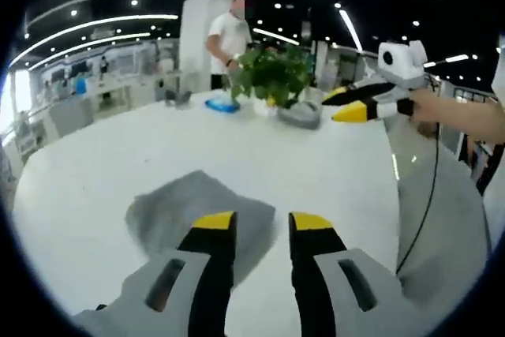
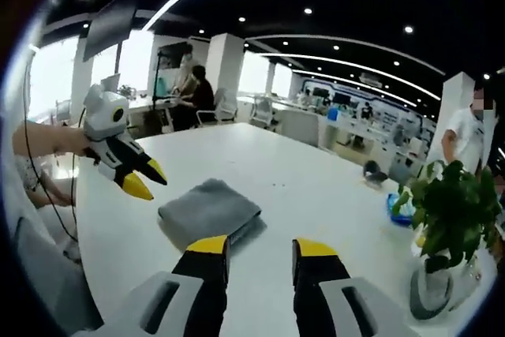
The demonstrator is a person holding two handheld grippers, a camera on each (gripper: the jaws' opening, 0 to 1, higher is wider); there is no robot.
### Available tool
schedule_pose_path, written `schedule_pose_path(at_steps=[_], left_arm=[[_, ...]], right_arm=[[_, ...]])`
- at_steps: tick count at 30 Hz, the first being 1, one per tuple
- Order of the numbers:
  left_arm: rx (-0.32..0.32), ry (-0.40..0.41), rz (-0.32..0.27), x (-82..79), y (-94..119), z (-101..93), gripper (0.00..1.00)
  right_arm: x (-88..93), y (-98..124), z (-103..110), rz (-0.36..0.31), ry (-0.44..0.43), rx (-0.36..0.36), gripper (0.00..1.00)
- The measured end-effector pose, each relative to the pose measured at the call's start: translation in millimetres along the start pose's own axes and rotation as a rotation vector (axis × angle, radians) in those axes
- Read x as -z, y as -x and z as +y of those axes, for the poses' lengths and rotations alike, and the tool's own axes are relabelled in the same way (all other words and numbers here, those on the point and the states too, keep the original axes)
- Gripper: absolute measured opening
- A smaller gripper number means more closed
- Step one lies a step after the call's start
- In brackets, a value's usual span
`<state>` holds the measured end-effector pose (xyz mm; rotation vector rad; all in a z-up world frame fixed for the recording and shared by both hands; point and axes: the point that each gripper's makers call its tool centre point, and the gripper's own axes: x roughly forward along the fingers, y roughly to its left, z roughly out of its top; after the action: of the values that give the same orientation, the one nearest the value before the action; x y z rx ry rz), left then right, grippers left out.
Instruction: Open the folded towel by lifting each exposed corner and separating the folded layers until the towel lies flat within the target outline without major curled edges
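Folded towel lies just ahead of both grippers, nothing grasped yet.

The grey towel (image 2: 210, 211) sits folded on the white table (image 2: 316, 187), well in from its edges, with no corner lifted. In the left gripper view the left gripper (image 1: 263, 222) hovers right over the towel's near corner, jaws apart and empty. In the right gripper view the right gripper (image 2: 258, 249) hangs just short of the towel's near edge, released and holding nothing. Judging from both views, the left gripper is the nearer tool for the first corner. A potted plant (image 2: 454, 211) stands well apart toward the far edge.
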<state>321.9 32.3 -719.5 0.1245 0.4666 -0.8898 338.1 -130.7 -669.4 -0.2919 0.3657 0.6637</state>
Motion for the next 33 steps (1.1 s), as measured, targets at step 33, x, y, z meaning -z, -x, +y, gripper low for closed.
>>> schedule_pose_path(at_steps=[33], left_arm=[[-0.061, -0.430, 0.226, 41.2, -89.9, -11.7, 0.20]], right_arm=[[68.8, -51.9, 27.6, 0.114, -0.180, -0.046, 0.20]])
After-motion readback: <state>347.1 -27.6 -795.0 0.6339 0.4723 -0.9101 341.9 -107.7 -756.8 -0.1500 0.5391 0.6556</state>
